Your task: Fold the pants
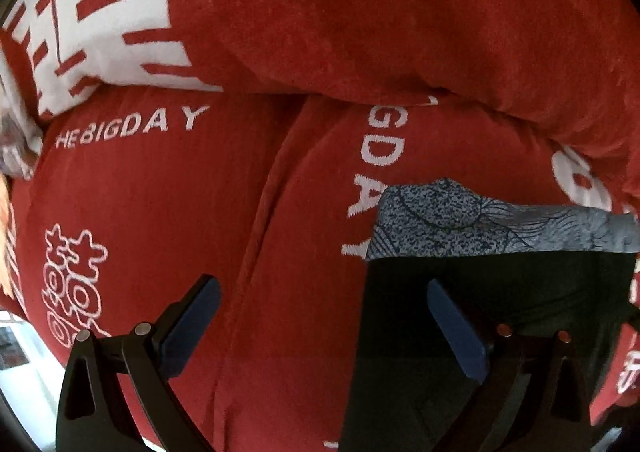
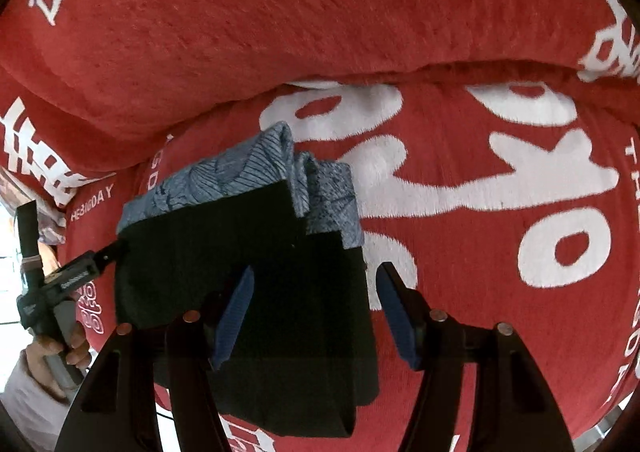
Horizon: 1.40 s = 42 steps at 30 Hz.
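Left wrist view: the left gripper (image 1: pixel 324 316) has its jaws spread, empty; the folded black pants (image 1: pixel 500 292) lie just off the right jaw on the red blanket (image 1: pixel 200 212).

Right wrist view: the right gripper (image 2: pixel 314 312) has its jaws spread directly over the pants (image 2: pixel 248 260), whose long axis runs straight ahead, so it is nearer.

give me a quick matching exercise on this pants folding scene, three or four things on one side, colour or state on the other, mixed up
Things:
1. folded black pants
2. blue-grey patterned fabric
3. red plush blanket with white lettering
4. right gripper

Colour or state:
A. lies underneath everything, printed THE BIG DAY
B. open, fingers apart, holding nothing
C. dark stack lying on the blanket
D. peeks out along the far edge of the stack

Pairs: 1-C, 2-D, 3-A, 4-B
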Available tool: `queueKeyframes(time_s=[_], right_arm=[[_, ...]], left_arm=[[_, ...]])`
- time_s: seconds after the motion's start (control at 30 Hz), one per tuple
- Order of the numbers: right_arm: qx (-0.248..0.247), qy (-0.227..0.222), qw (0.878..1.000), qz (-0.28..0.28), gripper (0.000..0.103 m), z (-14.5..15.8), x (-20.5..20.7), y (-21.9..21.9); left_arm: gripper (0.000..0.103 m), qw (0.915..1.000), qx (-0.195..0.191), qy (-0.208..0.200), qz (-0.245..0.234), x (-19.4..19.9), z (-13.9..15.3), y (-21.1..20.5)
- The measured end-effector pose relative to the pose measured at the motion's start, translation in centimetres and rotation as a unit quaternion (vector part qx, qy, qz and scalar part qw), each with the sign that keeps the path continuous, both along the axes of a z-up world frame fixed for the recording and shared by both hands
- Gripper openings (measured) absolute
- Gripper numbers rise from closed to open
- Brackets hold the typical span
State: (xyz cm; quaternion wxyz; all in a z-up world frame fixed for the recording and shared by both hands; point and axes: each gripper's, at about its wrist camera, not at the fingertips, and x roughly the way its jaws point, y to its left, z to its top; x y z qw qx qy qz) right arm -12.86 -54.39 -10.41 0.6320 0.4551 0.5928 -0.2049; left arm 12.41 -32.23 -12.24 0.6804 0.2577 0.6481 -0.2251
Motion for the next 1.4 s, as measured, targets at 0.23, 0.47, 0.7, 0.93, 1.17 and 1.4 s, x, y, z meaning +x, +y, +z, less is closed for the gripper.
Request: queueKeyframes(time_s=[0.23, 0.47, 0.7, 0.93, 1.17, 1.4], right_arm=[[0.044, -0.009, 0.999, -0.019, 0.069, -0.9, -2.1, 0.3], [0.071, -0.017, 0.997, -0.016, 0.077, -1.4, -3.4, 1.3], [0.088, -0.022, 0.995, -0.033, 0.079, -1.9, -4.4, 1.9], [0.093, -0.022, 0.995, -0.037, 0.079, -2.0, -4.7, 2.1], [0.096, -0.023, 0.994, -0.037, 0.080, -2.0, -4.8, 2.3], [0.097, -0.024, 0.994, -0.037, 0.081, -2.1, -4.8, 2.3]], left_arm=[[0.103, 0.9974, -0.026, 0.067, -0.008, -1.0, 0.5, 1.0], [0.103, 0.9879, -0.047, 0.146, -0.026, -2.9, -0.3, 1.5], [0.103, 0.9919, -0.024, 0.115, -0.047, -4.7, 0.1, 0.7], [0.103, 0.9931, -0.011, 0.094, -0.069, -5.4, 0.2, -0.2], [0.103, 0.9927, -0.012, 0.100, -0.066, -5.5, 0.2, -0.1], [0.103, 0.9928, -0.011, 0.101, -0.064, -5.7, 0.1, 0.0]])
